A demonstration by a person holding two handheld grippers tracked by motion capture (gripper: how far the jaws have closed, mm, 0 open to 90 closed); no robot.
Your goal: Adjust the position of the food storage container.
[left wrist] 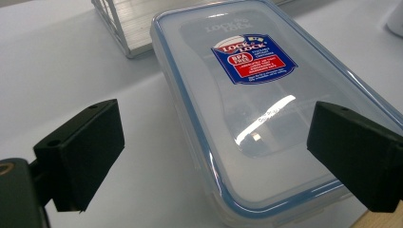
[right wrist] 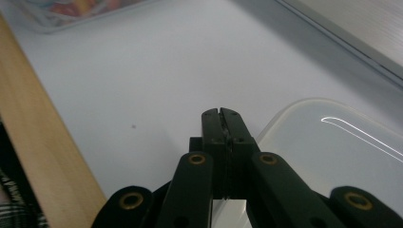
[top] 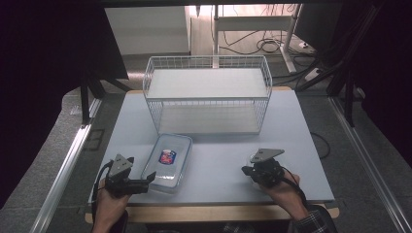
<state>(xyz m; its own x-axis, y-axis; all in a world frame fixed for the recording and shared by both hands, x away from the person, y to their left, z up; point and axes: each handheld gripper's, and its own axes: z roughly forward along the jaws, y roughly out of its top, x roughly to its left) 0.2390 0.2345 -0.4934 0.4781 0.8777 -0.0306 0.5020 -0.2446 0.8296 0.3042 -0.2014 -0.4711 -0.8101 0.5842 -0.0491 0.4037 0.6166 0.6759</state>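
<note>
While the left tool (left wrist: 209, 156) straddles the box (top: 167, 162), jaws spread to grip, the right tool (right wrist: 222, 116) waits pressed together (holding nothing).

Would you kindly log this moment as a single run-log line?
left gripper: open, jaws astride the lidded container | right gripper: shut, empty, above the table | wire basket: behind
</note>
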